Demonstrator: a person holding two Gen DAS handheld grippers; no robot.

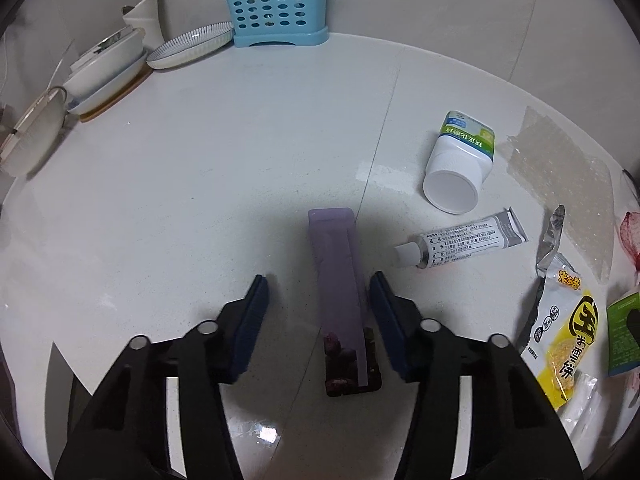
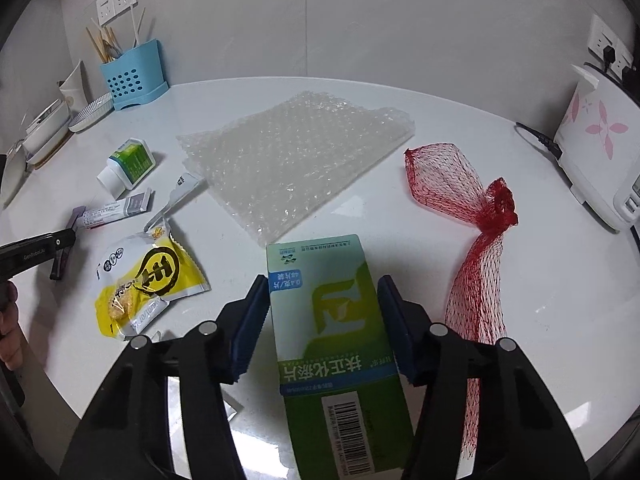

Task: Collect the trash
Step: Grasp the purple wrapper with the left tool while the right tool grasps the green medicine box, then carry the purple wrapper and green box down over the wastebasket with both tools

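Observation:
My left gripper (image 1: 319, 294) is open around a long purple packet (image 1: 338, 280) lying on the white counter; its pads stand apart from the packet. My right gripper (image 2: 322, 300) is open with a green medicine box (image 2: 336, 332) lying between its pads, the left pad close to the box edge. Other trash lies around: a white pill bottle (image 1: 460, 164), a grey tube (image 1: 464, 242), a yellow snack wrapper (image 2: 148, 280), a bubble wrap sheet (image 2: 296, 160) and a red mesh bag (image 2: 472, 232).
A blue utensil holder (image 1: 278, 12) and stacked dishes (image 1: 108, 68) stand at the back left by the wall. A white appliance with pink flowers (image 2: 596, 140) and its cord stand at the right edge. The left gripper also shows in the right wrist view (image 2: 36, 252).

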